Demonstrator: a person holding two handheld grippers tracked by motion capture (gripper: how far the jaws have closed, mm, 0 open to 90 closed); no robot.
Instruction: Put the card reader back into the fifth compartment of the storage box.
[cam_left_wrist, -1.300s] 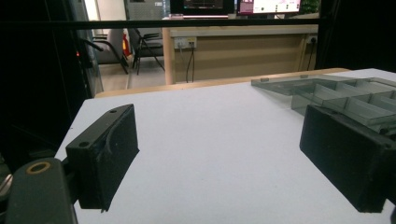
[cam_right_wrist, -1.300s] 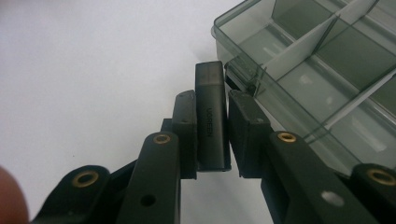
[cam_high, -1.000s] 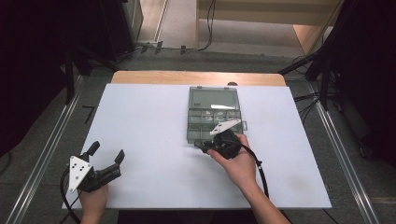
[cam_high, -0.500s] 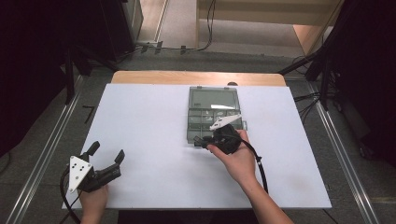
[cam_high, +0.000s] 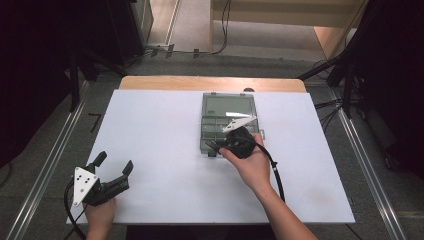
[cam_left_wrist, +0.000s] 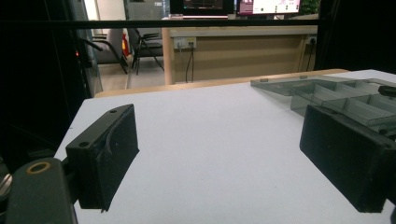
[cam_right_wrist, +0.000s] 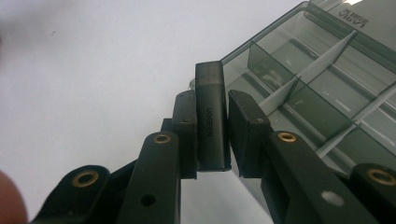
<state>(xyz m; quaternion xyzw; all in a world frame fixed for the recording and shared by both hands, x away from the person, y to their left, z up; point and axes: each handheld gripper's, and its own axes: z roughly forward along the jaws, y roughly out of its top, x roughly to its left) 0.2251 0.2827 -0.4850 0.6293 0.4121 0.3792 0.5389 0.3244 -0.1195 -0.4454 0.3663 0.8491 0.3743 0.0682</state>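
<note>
R hand-held gripper (cam_right_wrist: 212, 135) clamps black adapter (cam_right_wrist: 211, 121) | over organizer box (cam_right_wrist: 322, 88) corner

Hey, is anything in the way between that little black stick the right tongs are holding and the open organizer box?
Nothing visible is. The right tongs grip the black stick at the near corner of the organizer box, whose lid lies open. The compartments beside the stick look empty.

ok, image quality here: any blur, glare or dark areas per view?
High view: soft overall, white table evenly lit, surroundings nearly black. Left gripper view: open tongs slightly soft up close, dark at the left edge. Right gripper view: lettering on the black stick readable, blurred blob at the bottom left, mild glare on the organizer box.
</note>
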